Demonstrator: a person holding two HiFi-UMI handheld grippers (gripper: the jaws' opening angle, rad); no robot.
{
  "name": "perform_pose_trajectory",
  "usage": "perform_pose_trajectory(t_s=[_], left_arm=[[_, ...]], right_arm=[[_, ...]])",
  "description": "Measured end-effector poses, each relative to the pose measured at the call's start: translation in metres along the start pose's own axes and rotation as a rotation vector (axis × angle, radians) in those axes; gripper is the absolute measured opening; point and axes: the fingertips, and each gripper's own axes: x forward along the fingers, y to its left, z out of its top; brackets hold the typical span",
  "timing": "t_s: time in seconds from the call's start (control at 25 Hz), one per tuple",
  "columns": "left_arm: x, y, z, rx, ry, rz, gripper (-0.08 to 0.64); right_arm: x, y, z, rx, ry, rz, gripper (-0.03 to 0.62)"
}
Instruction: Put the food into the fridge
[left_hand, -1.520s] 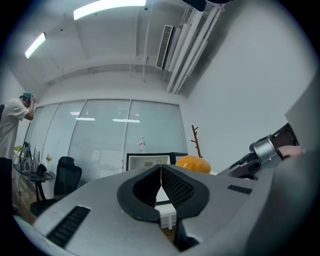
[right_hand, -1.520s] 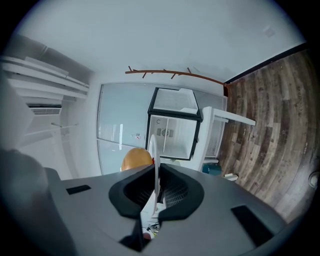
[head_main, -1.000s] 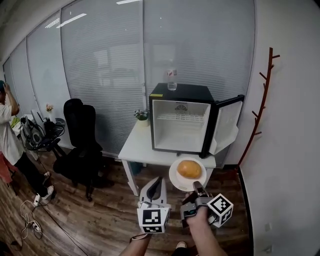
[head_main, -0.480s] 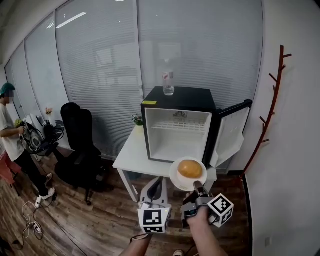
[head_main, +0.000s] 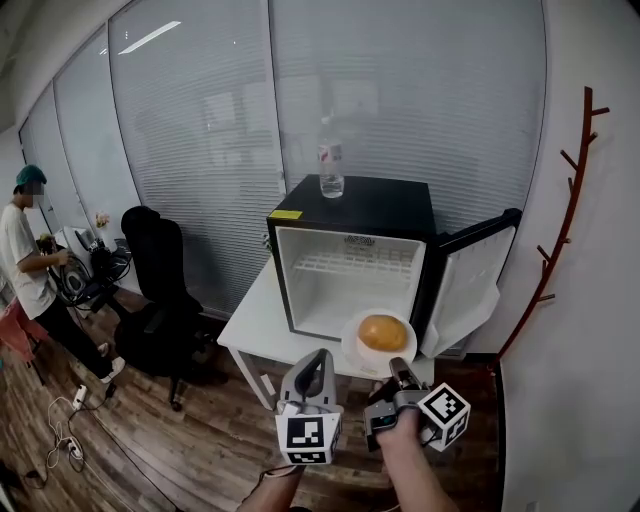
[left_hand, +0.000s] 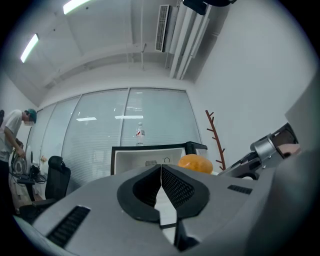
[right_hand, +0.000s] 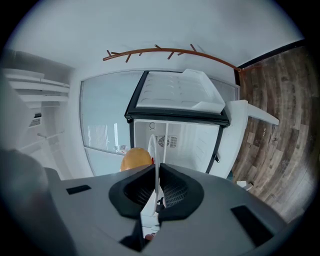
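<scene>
A black mini fridge (head_main: 352, 255) stands on a white table (head_main: 262, 330) with its door (head_main: 468, 284) swung open to the right and its white inside showing. My right gripper (head_main: 398, 372) is shut on the rim of a white plate (head_main: 368, 357) that carries a round orange bun (head_main: 382, 332), held in the air just in front of the fridge opening. In the right gripper view the plate edge (right_hand: 154, 150) runs between the jaws with the bun (right_hand: 136, 158) to the left. My left gripper (head_main: 318, 365) hangs beside it, shut and holding nothing; its view shows the bun (left_hand: 195, 163).
A water bottle (head_main: 330, 160) stands on the fridge top. A black office chair (head_main: 160, 290) is left of the table, a person (head_main: 30, 270) stands at the far left. A brown branch-shaped coat rack (head_main: 565, 200) is on the right wall. Cables (head_main: 62, 432) lie on the wood floor.
The fridge and table have grown larger and shifted in view as I came closer. The plate with the bun stays held in the right gripper and now overlaps the fridge opening's lower edge.
</scene>
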Motion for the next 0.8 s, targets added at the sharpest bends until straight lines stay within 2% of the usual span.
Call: perform_pose_trajectory(t_s=[0.28,0.8], left_arm=[[0.043,0.018,-0.023,-0.001,0.01,0.011,0.029],[0.16,0.09,-0.046,-0.046,-0.011,-0.048,0.029]], right_arm=[[0.049,-0.011,0.007,-0.015,0.011,-0.017,0.04],[0.179,-0.008,0.009,-0.047,-0.067,-0.058,0.04]])
